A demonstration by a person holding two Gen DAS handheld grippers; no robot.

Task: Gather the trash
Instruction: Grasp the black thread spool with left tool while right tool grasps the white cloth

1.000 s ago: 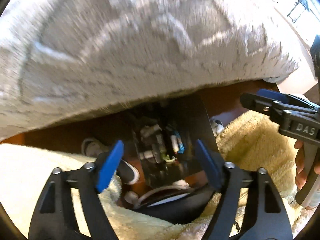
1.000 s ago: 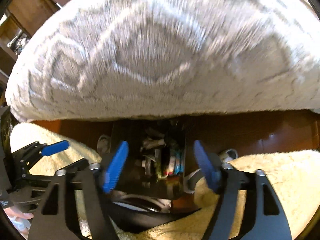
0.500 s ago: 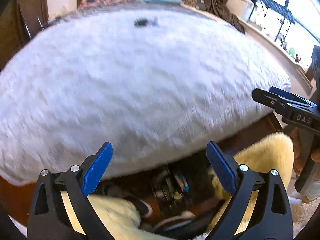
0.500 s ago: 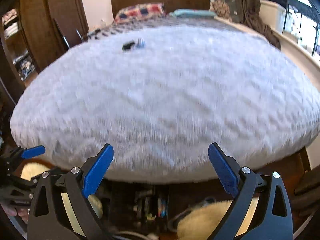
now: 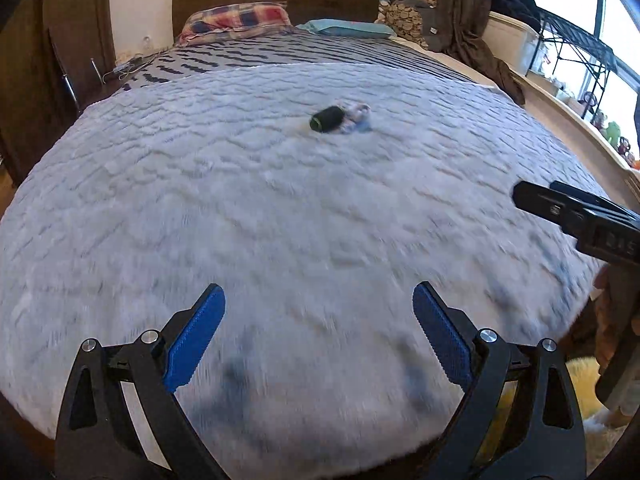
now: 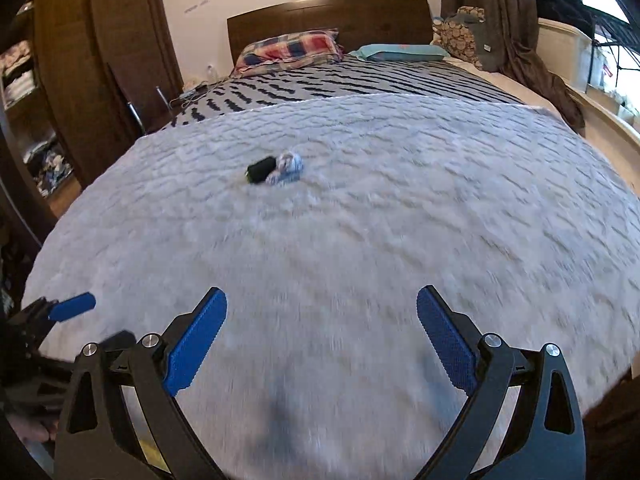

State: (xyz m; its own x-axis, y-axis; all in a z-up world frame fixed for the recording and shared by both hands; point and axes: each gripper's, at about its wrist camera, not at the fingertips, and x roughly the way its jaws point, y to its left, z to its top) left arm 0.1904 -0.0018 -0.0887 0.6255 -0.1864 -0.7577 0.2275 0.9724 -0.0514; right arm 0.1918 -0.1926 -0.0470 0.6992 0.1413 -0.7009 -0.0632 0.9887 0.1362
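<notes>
On the grey fluffy blanket [image 5: 280,208] covering the bed, a dark can [image 5: 327,119] lies on its side touching a crumpled blue-and-white wrapper [image 5: 357,117], well ahead of both tools. The left tongs [image 5: 318,338] and right tongs [image 6: 322,338] hover over the near edge of the bed, each with blades wide apart and nothing between them. To do the reach well, I judge one pair should travel forward over the blanket, come down with a blade on either side of the can's round body, and close firmly, since it could roll on the soft pile. A second ago both cameras pointed down at clutter under the bed; now they have swung up to show the whole bed top.
</notes>
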